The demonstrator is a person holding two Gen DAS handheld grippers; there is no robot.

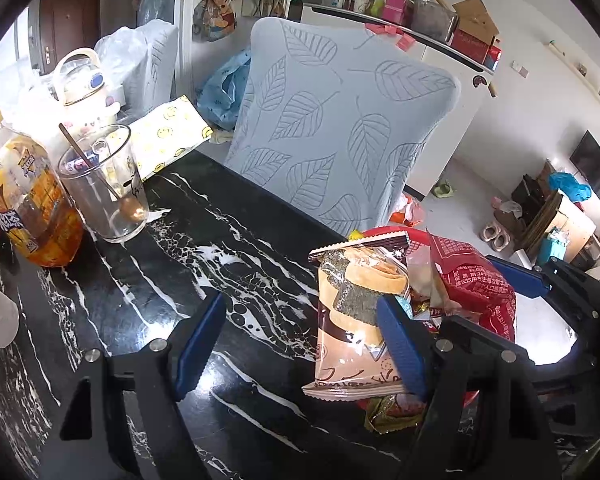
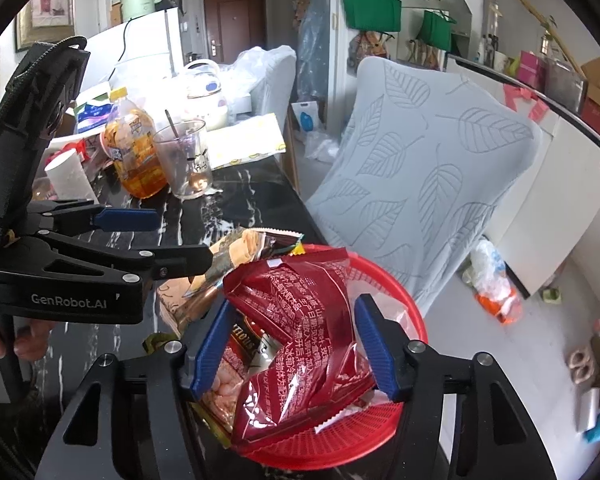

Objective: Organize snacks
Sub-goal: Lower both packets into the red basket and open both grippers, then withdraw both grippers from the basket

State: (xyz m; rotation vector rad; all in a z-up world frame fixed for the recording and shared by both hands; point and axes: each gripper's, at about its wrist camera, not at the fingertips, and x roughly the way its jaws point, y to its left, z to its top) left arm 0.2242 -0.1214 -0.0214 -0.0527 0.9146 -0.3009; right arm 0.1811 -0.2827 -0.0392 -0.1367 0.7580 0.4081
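Note:
A red plastic basket (image 2: 404, 312) sits at the edge of the black marble table (image 1: 204, 264). It holds several snack packs. A dark red pack (image 2: 300, 328) lies on top, also in the left wrist view (image 1: 476, 284). My right gripper (image 2: 296, 344) is open, with its blue fingers on either side of that pack. A seaweed roll snack pack (image 1: 356, 316) stands tilted against the basket's left rim. My left gripper (image 1: 300, 344) is open; its right finger rests against that pack. It also shows in the right wrist view (image 2: 168, 236).
A glass with a spoon (image 1: 104, 188), an orange drink bottle (image 1: 28, 200) and a white kettle (image 1: 84, 84) stand at the table's far left. A chair with a leaf-print cover (image 1: 340, 128) is pushed against the far edge. The floor lies beyond the basket.

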